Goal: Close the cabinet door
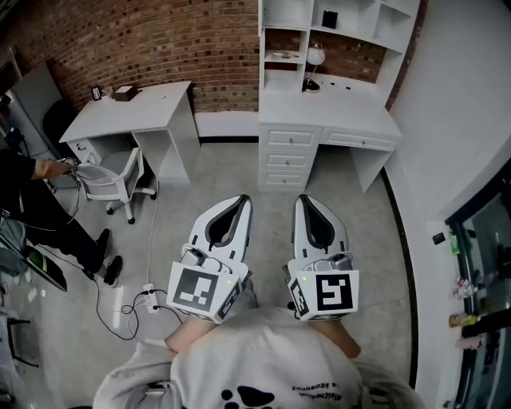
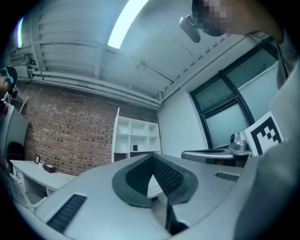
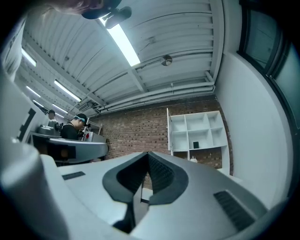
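A white shelf unit (image 1: 339, 24) stands on a white desk with drawers (image 1: 327, 128) against the brick wall, well ahead of me. Its white cabinet door (image 3: 169, 131) juts out edge-on at the unit's left side, also seen as the door (image 2: 116, 138) in the left gripper view. My left gripper (image 1: 242, 200) (image 2: 151, 157) and right gripper (image 1: 304, 198) (image 3: 147, 154) are held side by side over the floor, both pointing at the unit from a distance. Each has its jaws shut with nothing between them.
A second white desk (image 1: 128, 108) and a grey chair (image 1: 112, 172) stand at the left, with a person in black (image 1: 32, 208) beside them. A power strip with cables (image 1: 148, 295) lies on the floor. Glass panels (image 1: 479, 240) line the right wall.
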Motion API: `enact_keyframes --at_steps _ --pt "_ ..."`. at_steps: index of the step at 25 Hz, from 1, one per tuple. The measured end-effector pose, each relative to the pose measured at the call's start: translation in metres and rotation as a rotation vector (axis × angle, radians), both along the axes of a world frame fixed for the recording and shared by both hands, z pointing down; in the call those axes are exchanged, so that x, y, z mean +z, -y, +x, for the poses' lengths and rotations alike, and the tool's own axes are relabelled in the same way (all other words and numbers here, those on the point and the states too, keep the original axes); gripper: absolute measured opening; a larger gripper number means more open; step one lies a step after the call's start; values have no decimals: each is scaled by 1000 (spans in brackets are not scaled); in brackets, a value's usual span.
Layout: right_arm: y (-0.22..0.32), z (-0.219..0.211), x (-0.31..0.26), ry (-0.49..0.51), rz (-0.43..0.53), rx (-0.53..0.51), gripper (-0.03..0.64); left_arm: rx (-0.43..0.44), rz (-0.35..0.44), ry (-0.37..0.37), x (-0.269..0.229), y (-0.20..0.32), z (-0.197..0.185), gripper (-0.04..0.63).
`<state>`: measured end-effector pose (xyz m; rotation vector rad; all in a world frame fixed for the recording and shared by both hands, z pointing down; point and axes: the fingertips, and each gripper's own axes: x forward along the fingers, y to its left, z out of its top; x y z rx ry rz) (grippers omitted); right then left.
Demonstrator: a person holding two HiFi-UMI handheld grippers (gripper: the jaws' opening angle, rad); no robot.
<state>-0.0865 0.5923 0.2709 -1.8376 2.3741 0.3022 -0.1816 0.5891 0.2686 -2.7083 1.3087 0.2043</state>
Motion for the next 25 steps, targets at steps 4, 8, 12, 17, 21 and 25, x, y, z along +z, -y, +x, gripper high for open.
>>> enact_keyframes --at_steps 4,8,12,17,21,25 --pt "14 -2 -1 21 20 -14 18 -2 -11 -4 5 16 -2 8" --pt "42 -8 -2 19 20 -33 18 -7 -22 -13 8 45 -6 8" --pt "79 -8 -1 7 15 -42 18 -1 -16 -22 7 83 -3 8" --pt "131 -7 -8 2 18 -36 18 8 -17 -26 -1 136 -1 8" --pt "172 -8 -16 -11 19 -34 18 36 -8 -31 -8 178 3 8" --pt "208 -7 -17 -14 11 -15 18 62 -10 -25 -10 215 5 8"
